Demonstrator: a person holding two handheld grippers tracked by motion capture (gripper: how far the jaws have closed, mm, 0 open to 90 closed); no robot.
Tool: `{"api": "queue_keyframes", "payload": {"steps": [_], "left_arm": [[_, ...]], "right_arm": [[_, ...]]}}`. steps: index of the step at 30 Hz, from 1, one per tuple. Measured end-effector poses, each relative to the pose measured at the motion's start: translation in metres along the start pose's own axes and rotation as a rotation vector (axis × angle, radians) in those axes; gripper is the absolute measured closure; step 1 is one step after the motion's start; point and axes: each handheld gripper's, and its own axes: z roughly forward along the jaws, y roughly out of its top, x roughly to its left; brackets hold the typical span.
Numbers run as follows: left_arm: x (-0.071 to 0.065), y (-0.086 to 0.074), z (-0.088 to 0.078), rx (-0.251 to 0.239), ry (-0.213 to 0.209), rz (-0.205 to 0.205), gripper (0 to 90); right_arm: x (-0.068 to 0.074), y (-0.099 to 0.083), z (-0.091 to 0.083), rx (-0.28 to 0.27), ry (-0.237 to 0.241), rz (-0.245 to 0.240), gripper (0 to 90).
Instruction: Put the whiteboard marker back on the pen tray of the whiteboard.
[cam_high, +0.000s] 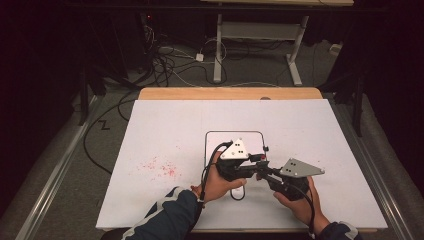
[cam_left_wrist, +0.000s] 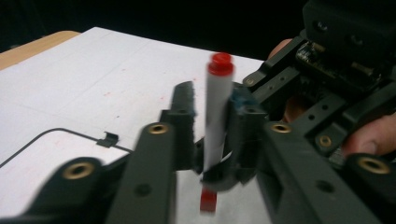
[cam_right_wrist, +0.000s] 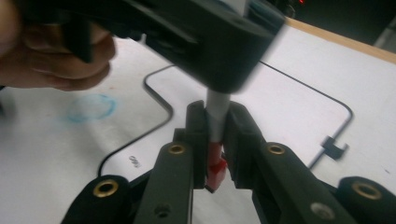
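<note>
Above the white surface (cam_high: 165, 130), both grippers hold one red-capped marker (cam_left_wrist: 215, 116): the left gripper (cam_left_wrist: 210, 121) has its jaws closed on the white barrel, the right gripper (cam_right_wrist: 215, 140) clamps the red end

A white rectangular sheet (cam_high: 165, 135) covers most of the wooden table (cam_high: 230, 93). Its far half and whole left side lie flat and open, marked by a scatter of small red specks (cam_high: 159, 167) that raise no obstacle. A thin black rounded-rectangle outline (cam_high: 235, 133) sits flat near the middle, with a small black clip (cam_left_wrist: 108, 138) on its edge. The crowded spot is the near centre-right, where the left gripper (cam_high: 254, 169) and the right gripper (cam_high: 261, 175) meet tip to tip, both closed around an upright white marker with red ends (cam_left_wrist: 217, 116). Their black cables (cam_high: 207, 165) loop beside the hands. Little room remains between the two grippers.
</note>
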Motion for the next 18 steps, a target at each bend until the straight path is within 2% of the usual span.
{"api": "queue_keyframes", "payload": {"steps": [3,6,7,9,10,11,12,13,15,17,18], "left_arm": [[0.002,0.006,-0.015,-0.021,0.033,0.034,45.5],[0.006,0.011,-0.04,-0.056,0.126,0.086,32.0],[0.007,0.011,-0.049,-0.05,0.163,0.104,31.1],[0.012,0.006,-0.065,-0.026,0.23,0.137,27.8],[0.014,0.002,-0.072,-0.014,0.256,0.141,26.8],[0.017,-0.002,-0.078,0.002,0.288,0.145,25.1],[0.02,-0.008,-0.084,0.013,0.321,0.144,23.9],[0.022,-0.014,-0.09,0.023,0.346,0.143,23.1],[0.026,-0.025,-0.099,0.068,0.401,0.156,21.5],[0.028,-0.038,-0.106,0.112,0.441,0.168,20.5],[0.029,-0.045,-0.11,0.133,0.453,0.163,20.5]], "right_arm": [[-0.005,0.002,-0.002,0.028,-0.004,0.01,81.6],[-0.015,0.003,-0.001,0.076,-0.008,0.043,81.6],[-0.02,0.004,0.0,0.091,-0.009,0.059,81.6],[-0.031,0.005,0.002,0.121,-0.007,0.094,81.6],[-0.036,0.006,0.003,0.135,-0.012,0.117,81.6],[-0.041,0.006,0.006,0.165,0.007,0.132,81.6],[-0.044,0.007,0.007,0.174,0.004,0.141,81.6],[-0.047,0.007,0.008,0.178,-0.017,0.151,81.6],[-0.055,0.009,0.011,0.19,-0.014,0.177,81.6],[-0.061,0.011,0.015,0.205,-0.039,0.195,81.6],[-0.065,0.011,0.018,0.216,-0.036,0.206,81.6]]}}
